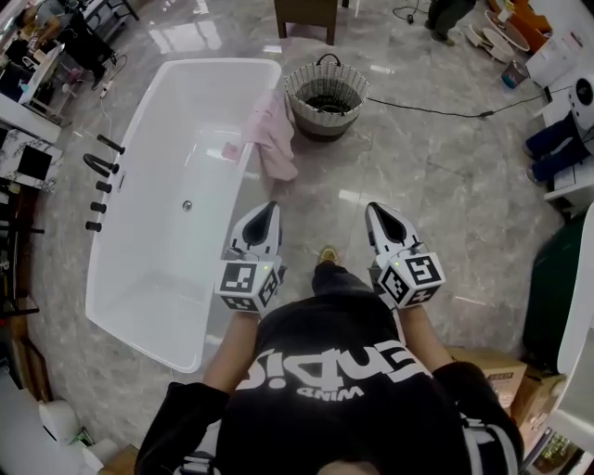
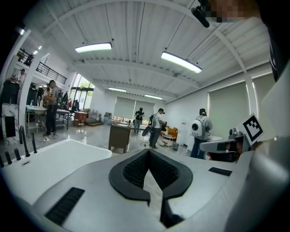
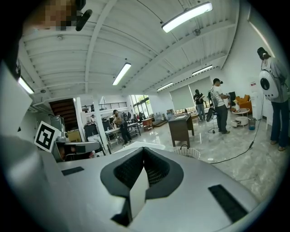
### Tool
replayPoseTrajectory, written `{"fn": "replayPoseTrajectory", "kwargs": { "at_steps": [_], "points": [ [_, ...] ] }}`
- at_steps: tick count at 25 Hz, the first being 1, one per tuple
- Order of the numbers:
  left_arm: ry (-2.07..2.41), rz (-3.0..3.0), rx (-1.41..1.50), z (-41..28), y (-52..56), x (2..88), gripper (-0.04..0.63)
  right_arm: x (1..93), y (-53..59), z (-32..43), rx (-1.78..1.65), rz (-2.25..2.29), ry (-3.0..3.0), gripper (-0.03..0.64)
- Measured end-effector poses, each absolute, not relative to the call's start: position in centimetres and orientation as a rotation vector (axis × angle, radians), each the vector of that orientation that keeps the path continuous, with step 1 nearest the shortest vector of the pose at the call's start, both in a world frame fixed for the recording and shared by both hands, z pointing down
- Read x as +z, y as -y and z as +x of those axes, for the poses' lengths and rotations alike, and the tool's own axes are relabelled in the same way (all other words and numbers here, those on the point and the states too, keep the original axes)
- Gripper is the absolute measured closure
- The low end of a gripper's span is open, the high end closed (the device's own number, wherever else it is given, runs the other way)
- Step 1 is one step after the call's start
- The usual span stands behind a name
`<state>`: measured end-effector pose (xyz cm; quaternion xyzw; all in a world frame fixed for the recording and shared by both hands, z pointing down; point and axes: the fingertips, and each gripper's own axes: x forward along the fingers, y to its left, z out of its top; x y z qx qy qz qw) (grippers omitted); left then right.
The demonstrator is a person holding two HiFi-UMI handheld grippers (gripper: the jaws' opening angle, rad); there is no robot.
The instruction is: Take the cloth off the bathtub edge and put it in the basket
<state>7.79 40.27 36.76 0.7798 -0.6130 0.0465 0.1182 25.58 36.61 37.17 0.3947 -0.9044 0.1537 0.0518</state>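
Observation:
A pink cloth [image 1: 272, 139] hangs over the right rim of the white bathtub [image 1: 148, 278], near its far end. Just right of it on the floor stands a round wicker basket [image 1: 326, 97] with a dark inside and a handle. My left gripper [image 1: 271, 205] and right gripper [image 1: 375, 208] are held side by side over the marble floor, well short of the cloth, both shut with nothing in them. The left gripper view shows its black pads [image 2: 131, 174] meeting at the tip and the tub's rim [image 2: 50, 158]. The right gripper view shows the basket [image 3: 189, 152] ahead.
Black tap fittings [image 1: 100, 167] line the tub's left side. A black cable [image 1: 436, 111] crosses the floor behind the basket. A brown cabinet [image 1: 306, 19] stands beyond it, cardboard boxes [image 1: 497, 371] sit at my right, and people stand far off.

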Motion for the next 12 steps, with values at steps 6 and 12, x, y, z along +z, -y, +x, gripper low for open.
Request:
{"fn": "replayPoseTrajectory", "kwargs": {
  "at_steps": [6,12],
  "points": [
    [1.849,2.244,0.11,8.4,-34.0,36.2,0.583,37.1,-30.0,26.2,0.468,1.134,2.769,0.603],
    [1.913,2.193,0.099,7.4,-29.9,35.8,0.583,37.6,-24.9,25.3,0.484,1.053,2.787,0.603]
  ]
}}
